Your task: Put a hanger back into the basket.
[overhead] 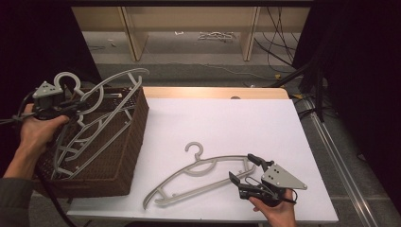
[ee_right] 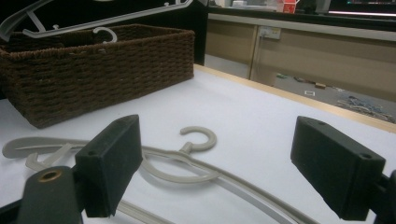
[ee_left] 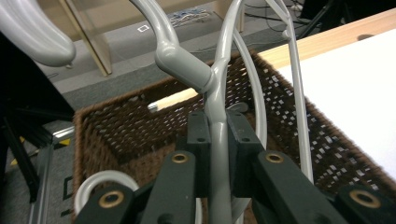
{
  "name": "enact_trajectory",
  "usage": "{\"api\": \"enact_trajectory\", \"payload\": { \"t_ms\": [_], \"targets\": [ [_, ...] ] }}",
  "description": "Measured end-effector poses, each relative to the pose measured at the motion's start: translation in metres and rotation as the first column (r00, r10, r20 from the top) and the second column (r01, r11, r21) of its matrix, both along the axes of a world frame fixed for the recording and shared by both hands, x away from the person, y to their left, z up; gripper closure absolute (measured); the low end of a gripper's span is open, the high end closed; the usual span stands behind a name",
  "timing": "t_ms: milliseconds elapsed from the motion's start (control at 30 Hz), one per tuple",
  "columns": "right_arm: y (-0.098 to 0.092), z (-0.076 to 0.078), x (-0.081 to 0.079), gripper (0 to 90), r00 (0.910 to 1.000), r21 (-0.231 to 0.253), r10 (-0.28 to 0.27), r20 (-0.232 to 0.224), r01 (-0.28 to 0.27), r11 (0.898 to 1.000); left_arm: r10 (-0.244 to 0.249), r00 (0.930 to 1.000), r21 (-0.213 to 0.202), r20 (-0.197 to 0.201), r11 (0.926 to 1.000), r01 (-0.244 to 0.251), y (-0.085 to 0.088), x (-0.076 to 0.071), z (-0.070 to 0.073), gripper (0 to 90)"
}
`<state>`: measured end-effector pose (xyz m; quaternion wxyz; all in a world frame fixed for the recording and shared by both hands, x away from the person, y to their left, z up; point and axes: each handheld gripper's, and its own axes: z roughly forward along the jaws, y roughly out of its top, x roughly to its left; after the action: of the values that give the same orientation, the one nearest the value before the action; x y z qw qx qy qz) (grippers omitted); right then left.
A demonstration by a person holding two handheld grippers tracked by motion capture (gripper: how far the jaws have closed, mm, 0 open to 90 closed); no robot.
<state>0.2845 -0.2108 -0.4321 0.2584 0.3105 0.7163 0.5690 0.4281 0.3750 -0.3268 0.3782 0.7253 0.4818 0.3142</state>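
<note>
My left gripper (overhead: 74, 107) is shut on a grey plastic hanger (overhead: 124, 74), its pads clamped on a bar just below the thick neck (ee_left: 184, 63). That hanger hangs tilted over the brown wicker basket (overhead: 135, 137) at the table's left, with other grey hangers (overhead: 90, 142) lying inside. A second grey hanger (overhead: 198, 172) lies flat on the white tabletop (overhead: 227, 123), hook (ee_right: 200, 138) pointing away from me. My right gripper (overhead: 241, 166) stands open just to its right near the front edge, with nothing between its jaws.
The basket's woven wall (ee_right: 102, 65) rises at the left of the table. A wooden strip (overhead: 213, 92) edges the table's far side. Beyond it are floor, cables (overhead: 279, 52) and wooden shelf legs (overhead: 248, 33).
</note>
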Motion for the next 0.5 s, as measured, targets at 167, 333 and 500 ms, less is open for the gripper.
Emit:
{"api": "enact_trajectory", "payload": {
  "t_ms": [167,333,500],
  "targets": [
    [0.000,0.000,0.000,17.5,1.0000,0.001,0.001,-0.003,-0.001,1.000,0.005,1.0000,0.003,0.001,1.0000,-0.005,0.011,-0.004,-0.005,81.7],
    [0.001,-0.001,0.000,17.5,1.0000,-0.002,-0.006,-0.003,0.006,1.000,0.009,0.9999,0.019,-0.004,0.9998,-0.009,0.019,-0.008,-0.012,81.7],
    [0.001,-0.001,0.001,17.5,0.9999,0.001,-0.011,0.000,0.011,1.000,0.011,0.9997,0.024,-0.020,0.9997,-0.010,0.024,-0.010,-0.023,81.7]
  ]
}}
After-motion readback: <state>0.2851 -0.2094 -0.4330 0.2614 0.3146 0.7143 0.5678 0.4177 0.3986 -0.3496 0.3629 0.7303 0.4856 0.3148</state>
